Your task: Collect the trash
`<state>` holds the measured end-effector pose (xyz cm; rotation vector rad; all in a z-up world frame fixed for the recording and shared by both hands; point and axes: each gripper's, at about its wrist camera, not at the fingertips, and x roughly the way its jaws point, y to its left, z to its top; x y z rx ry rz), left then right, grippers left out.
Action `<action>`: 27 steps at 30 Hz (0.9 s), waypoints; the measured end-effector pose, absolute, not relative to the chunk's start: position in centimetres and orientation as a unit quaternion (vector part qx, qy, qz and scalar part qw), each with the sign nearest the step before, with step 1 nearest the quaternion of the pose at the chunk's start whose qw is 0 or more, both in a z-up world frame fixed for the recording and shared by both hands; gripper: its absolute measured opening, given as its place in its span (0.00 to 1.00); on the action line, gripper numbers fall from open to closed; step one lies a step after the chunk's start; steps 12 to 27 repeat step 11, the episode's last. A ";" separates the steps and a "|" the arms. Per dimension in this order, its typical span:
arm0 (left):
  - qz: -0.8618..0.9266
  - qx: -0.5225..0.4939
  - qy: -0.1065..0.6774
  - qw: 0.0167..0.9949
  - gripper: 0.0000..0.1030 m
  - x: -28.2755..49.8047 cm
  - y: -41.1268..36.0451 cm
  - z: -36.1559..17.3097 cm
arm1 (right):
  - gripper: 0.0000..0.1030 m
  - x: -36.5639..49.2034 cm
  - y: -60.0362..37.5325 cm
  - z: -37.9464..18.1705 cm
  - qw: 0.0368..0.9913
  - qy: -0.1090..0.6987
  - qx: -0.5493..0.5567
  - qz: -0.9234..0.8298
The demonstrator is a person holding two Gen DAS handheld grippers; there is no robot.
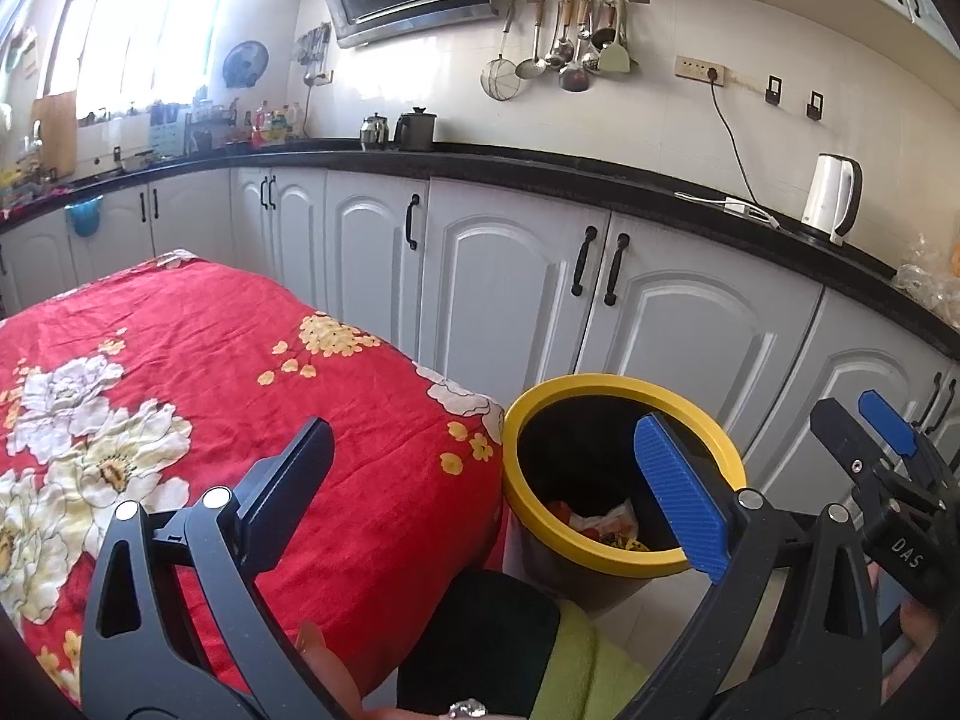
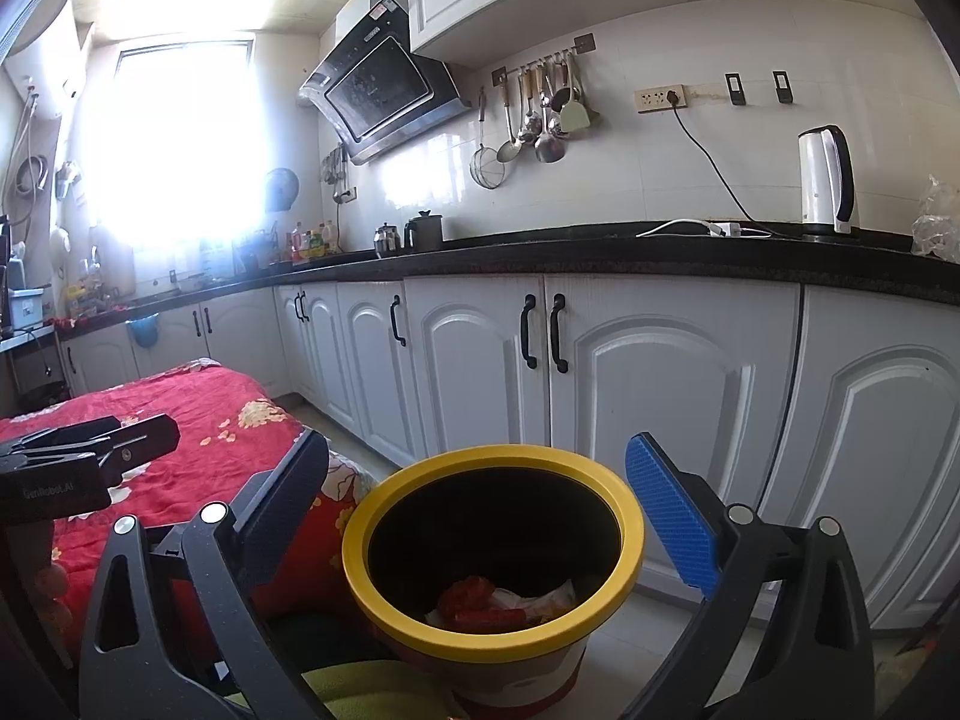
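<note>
A bin with a yellow rim [image 1: 600, 383] stands on the floor beside the table, with red and white wrappers [image 1: 606, 525] at its bottom. My left gripper [image 1: 486, 480] is open with nothing in it; its dark finger is over the red cloth and its blue finger [image 1: 678, 498] is over the bin's mouth. My right gripper [image 2: 480, 498] hangs open just above the bin rim [image 2: 480, 642], also with nothing in it; the wrappers [image 2: 498, 600] show below. Each gripper appears at the edge of the other's view: the right gripper [image 1: 855, 414], the left gripper [image 2: 144, 429].
A table under a red floral cloth [image 1: 210, 360] fills the left. White cabinets [image 2: 660, 396] under a black counter [image 2: 600, 252] run close behind the bin. A white kettle [image 2: 825, 180] stands on the counter. A green sleeve [image 1: 576, 660] lies below the grippers.
</note>
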<state>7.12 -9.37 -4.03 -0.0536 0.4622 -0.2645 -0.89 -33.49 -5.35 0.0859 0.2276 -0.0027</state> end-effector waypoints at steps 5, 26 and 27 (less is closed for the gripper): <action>-0.100 -0.058 0.259 0.959 0.89 7.6 -5.1 -3.3 | 0.94 1.5 -29.5 -3.7 0.990 0.126 0.022 0.058; 0.139 -0.097 0.303 0.938 0.89 5.4 14.1 -3.8 | 0.94 7.0 -11.9 -1.7 0.937 0.223 -0.022 0.267; 0.139 -0.097 0.303 0.938 0.89 5.4 14.1 -3.8 | 0.94 7.0 -11.9 -1.7 0.937 0.223 -0.022 0.267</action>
